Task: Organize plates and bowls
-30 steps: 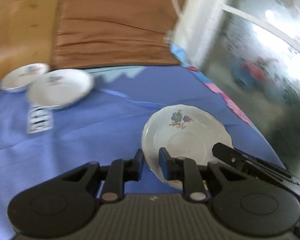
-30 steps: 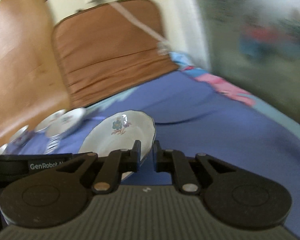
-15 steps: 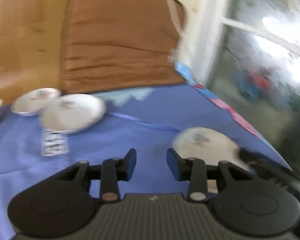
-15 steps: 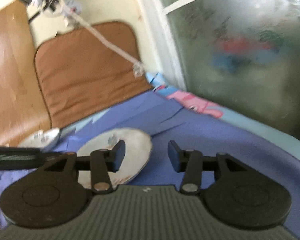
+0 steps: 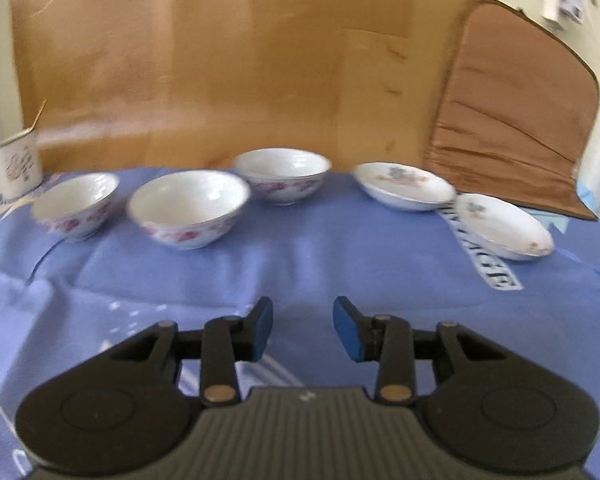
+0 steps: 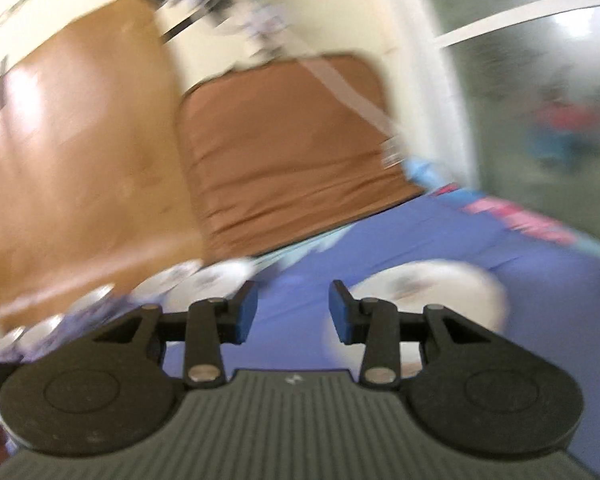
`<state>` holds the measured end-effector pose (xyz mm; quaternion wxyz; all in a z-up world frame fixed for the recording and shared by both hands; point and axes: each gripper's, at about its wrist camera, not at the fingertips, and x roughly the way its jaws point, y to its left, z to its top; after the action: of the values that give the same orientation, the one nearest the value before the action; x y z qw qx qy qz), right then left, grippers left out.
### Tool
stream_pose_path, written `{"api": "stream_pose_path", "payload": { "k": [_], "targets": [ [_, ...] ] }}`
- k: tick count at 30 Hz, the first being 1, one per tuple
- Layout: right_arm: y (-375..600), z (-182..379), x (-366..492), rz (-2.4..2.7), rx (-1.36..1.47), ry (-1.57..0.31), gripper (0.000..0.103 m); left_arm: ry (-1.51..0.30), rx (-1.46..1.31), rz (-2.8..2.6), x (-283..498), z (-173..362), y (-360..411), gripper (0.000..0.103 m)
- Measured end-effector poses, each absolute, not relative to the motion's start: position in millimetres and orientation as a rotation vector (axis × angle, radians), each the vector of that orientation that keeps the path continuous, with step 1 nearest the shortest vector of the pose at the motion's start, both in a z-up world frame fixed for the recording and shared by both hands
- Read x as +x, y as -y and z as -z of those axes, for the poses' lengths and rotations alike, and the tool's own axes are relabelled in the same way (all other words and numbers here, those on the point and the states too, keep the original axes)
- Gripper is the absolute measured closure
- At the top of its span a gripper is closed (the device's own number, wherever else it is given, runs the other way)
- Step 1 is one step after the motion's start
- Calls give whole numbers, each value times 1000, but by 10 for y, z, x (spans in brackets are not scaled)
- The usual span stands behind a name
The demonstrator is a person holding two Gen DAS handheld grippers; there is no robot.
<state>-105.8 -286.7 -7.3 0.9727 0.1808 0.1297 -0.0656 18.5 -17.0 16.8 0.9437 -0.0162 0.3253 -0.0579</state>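
In the left wrist view three white bowls with pink flowers stand in a row on the blue cloth: one at the left (image 5: 76, 204), one in the middle (image 5: 188, 208), one further back (image 5: 283, 175). Two shallow flowered plates lie to their right, the far plate (image 5: 404, 186) and the near plate (image 5: 504, 226). My left gripper (image 5: 302, 328) is open over bare cloth, well short of them. In the blurred right wrist view my right gripper (image 6: 293, 312) holds nothing, its jaws closing, with a white plate (image 6: 432, 292) lying just right of its fingers and more dishes (image 6: 204, 280) at the left.
A white flowered mug (image 5: 16, 166) with sticks in it stands at the far left. A wooden board (image 5: 220, 60) and a brown cushion (image 5: 512, 112) back the table. A printed label (image 5: 484, 256) lies on the cloth. A frosted window (image 6: 540, 100) is at the right.
Both grippers let go of the flowered plate and opened. The left one swung left to face the row of bowls; the right one shifted so the plate now lies to its right.
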Motion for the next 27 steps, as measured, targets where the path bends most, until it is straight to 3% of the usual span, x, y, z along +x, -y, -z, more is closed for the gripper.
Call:
{"api": "stream_pose_path", "payload": {
  "k": [18, 27],
  "targets": [
    [2266, 152, -860, 211, 166, -212, 59, -549, -71, 196, 1, -159, 129, 67],
    [2145, 138, -948, 258, 87, -152, 51, -478, -23, 149, -85, -190, 188, 67]
  ]
}}
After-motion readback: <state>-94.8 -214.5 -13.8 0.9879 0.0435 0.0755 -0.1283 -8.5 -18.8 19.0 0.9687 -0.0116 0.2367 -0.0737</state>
